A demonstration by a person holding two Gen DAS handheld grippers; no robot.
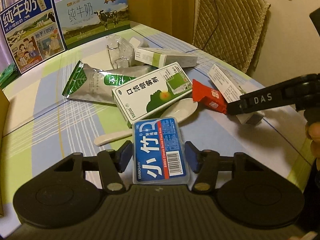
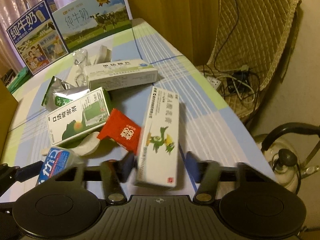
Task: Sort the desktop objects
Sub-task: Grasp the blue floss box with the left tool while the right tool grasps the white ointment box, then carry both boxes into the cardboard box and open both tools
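Note:
A blue dental floss box (image 1: 160,150) lies lengthwise between the blue pads (image 1: 125,156) of my left gripper (image 1: 158,156), which is open with the pads close beside its long sides. The box's far end rests on a white spoon (image 1: 180,110). In the right wrist view my right gripper (image 2: 160,166) is open around a long white ointment box (image 2: 160,140), with gaps on both sides. A red packet (image 2: 122,132) and a green-and-white spray box (image 2: 78,116) lie just left of it. The right gripper's finger (image 1: 258,102) shows at the ointment box (image 1: 226,84).
On the checked tablecloth (image 1: 60,120) lie a silver-green pouch (image 1: 90,84), a clear cup (image 1: 118,50) and another medicine box (image 1: 164,57). Two milk cartons (image 1: 32,30) stand at the back. A padded chair (image 2: 250,50), a power strip (image 2: 214,82) and a kettle (image 2: 286,160) are off the table's right edge.

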